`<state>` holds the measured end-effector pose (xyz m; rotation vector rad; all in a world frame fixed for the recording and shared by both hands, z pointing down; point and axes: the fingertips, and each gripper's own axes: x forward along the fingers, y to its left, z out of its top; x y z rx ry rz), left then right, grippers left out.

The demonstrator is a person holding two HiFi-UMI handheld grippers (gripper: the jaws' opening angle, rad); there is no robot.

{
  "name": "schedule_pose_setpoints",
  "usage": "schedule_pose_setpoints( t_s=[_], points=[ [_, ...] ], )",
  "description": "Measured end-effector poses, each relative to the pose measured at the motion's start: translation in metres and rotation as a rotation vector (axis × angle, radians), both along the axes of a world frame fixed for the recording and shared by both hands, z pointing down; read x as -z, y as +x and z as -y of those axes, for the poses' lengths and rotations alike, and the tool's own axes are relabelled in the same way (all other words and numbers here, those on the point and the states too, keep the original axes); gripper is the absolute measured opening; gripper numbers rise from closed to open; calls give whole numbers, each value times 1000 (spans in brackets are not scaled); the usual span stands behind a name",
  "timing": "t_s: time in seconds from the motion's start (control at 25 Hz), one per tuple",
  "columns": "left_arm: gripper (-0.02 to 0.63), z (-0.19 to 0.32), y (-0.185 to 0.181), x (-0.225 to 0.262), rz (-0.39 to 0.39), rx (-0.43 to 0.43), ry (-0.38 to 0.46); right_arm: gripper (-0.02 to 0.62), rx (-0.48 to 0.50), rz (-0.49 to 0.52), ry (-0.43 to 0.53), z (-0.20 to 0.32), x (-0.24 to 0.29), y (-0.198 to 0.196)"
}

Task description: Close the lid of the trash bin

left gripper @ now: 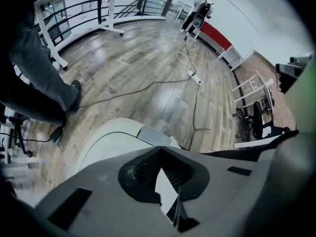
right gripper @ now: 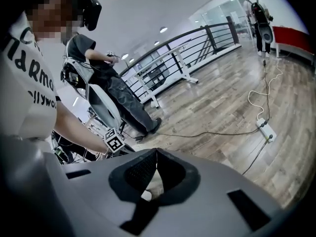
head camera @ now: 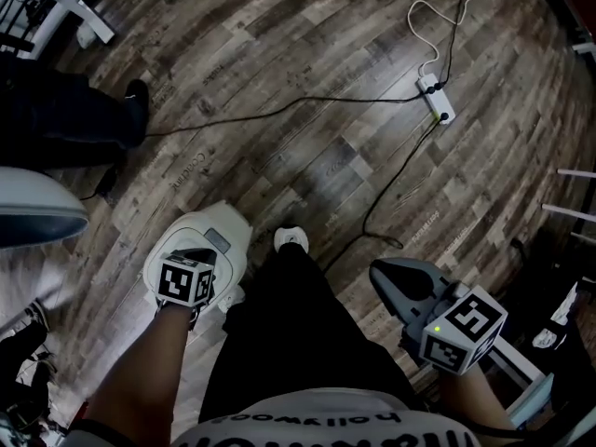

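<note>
The white trash bin (head camera: 222, 236) stands on the wooden floor (head camera: 307, 54), just beside the wearer's white shoe (head camera: 291, 238). Its lid (left gripper: 111, 135), with a grey tab, looks to lie down over the bin. The left claw (left gripper: 160, 151) hangs right above the lid, its jaws pressed together at the tips and pinching nothing. The right claw (right gripper: 157, 153), also pressed together and empty, is held well apart to the right. Farther out, a black cable (head camera: 279, 108) runs to a white power strip (head camera: 436, 99).
</note>
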<state>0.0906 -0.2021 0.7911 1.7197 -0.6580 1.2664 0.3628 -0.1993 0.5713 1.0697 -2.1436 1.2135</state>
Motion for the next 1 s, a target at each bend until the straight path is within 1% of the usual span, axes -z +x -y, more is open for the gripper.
schedule_pose_setpoints(
  t_s=[0.08, 0.2, 0.32, 0.44, 0.48, 0.56, 0.64, 0.72, 0.84, 1.0],
  points=[
    [6, 5, 14, 26, -73, 32, 55, 8, 8, 8, 27, 5, 14, -9],
    [6, 23, 40, 80, -222, 77, 198, 8, 34, 18, 92, 17, 40, -30],
    [6, 34, 61, 152, -389, 113, 335, 8, 86, 27, 170, 22, 70, -62],
    [6, 28, 60, 233, -521, 97, 468, 8, 145, 41, 230, 13, 103, -104],
    [6, 25, 53, 258, -550, 89, 516, 8, 163, 47, 255, 10, 114, -120],
    [6, 17, 29, 300, -583, 88, 604, 8, 202, 57, 319, 6, 139, -154],
    [7, 3, -3, 334, -605, 118, 670, 8, 240, 58, 391, 0, 164, -187],
    [7, -19, -37, 364, -635, 166, 724, 8, 271, 51, 461, -12, 188, -217],
    [7, -61, -92, 392, -642, 236, 764, 8, 286, 34, 539, -43, 222, -257],
    [6, -100, -152, 415, -633, 309, 800, 8, 300, 24, 600, -83, 250, -303]
  ],
)
